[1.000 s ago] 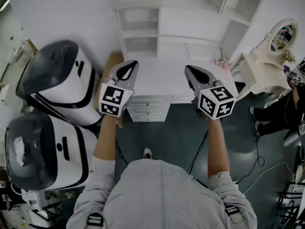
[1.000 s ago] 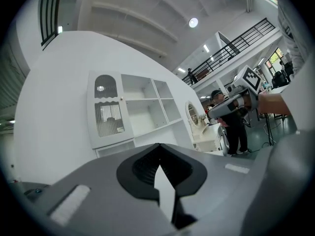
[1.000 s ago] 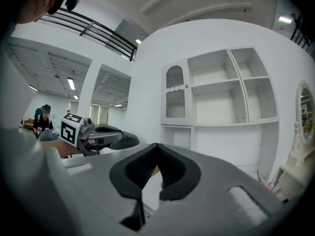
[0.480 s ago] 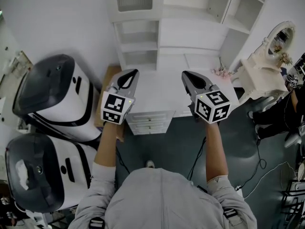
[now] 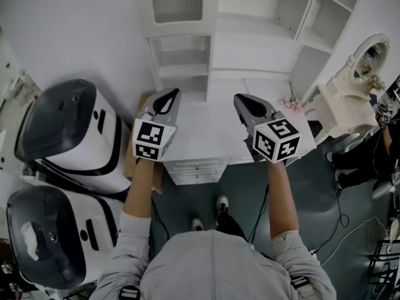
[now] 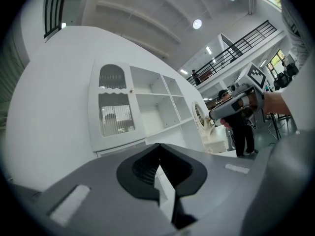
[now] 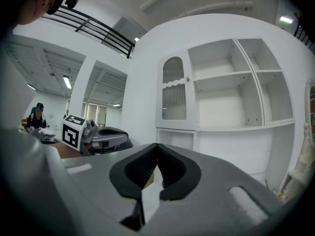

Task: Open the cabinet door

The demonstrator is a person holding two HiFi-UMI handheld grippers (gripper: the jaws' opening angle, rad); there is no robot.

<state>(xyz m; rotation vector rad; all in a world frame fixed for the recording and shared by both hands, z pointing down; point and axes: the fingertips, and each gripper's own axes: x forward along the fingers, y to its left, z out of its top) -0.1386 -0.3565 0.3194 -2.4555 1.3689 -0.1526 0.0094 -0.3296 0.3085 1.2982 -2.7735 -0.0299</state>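
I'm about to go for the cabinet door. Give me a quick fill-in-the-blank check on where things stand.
1. The jaws of the left gripper are ____, with nothing between them.
2. The white cabinet door with the ribbed glass pane is ____.
3. In the right gripper view, the open white shelves stand to the door's ____.
4. The right gripper, jaws together, holds ____.
Missing words: shut; closed; right; nothing.

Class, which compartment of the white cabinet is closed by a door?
The leftmost one: its arched ribbed-glass door is shut, while the others are open shelves.
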